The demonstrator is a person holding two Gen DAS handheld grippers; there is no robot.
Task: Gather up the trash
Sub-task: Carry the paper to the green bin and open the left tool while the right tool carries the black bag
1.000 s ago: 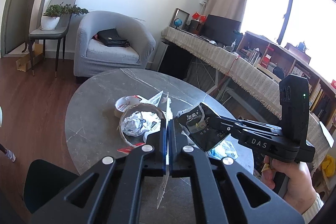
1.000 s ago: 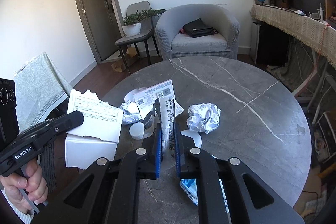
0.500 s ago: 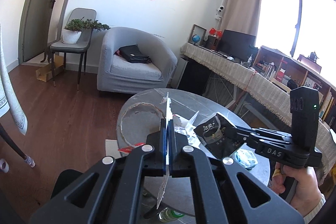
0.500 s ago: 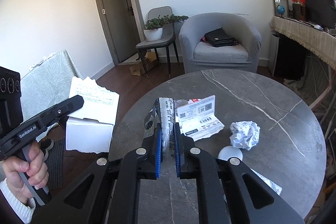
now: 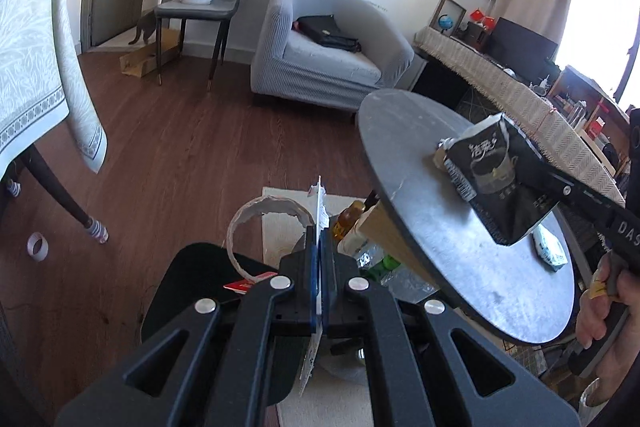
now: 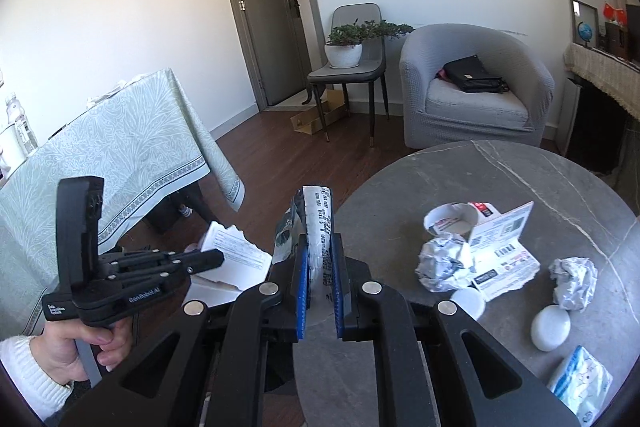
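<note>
While both hands swing out past the rim, the round grey counter (image 6: 500,179) carries the uncollected trash: a flat printed card with barcodes (image 6: 504,251), two crumpled paper balls (image 6: 442,265) (image 6: 573,281), a torn paper cup (image 6: 452,221), a white lid (image 6: 550,327) and a blue-white packet (image 6: 582,387) near the front rim.

Below the rim, in the left wrist view, a heap of bottles and clear plastic (image 5: 360,239) sits on a pale sheet on the floor. Judgement: this is the dump spot, which would explain why both loads are carried off the counter toward it. No bin wall can be made out.

Left tongs (image 5: 320,251): clenched on a thin torn white cardboard piece (image 5: 320,203), held edge-on, with a curled paper ring (image 5: 260,219) hanging on its left side. Whether the ring is part of the same piece cannot be told. The tool points steeply down toward the heap, its tips past the counter rim.

Right tongs (image 6: 320,267): clenched on a flattened black printed pouch (image 5: 492,175), which stands upright between the blue pads. It hangs above the counter's edge region, not yet over the heap; the tool tilts down less steeply.

Hands: the left hand (image 6: 92,339), in a white knit cuff, wraps the pistol grip; the right hand (image 5: 604,303) does likewise at the left view's right edge.

Next step, as judged: bring both loads over the heap, then release.
</note>
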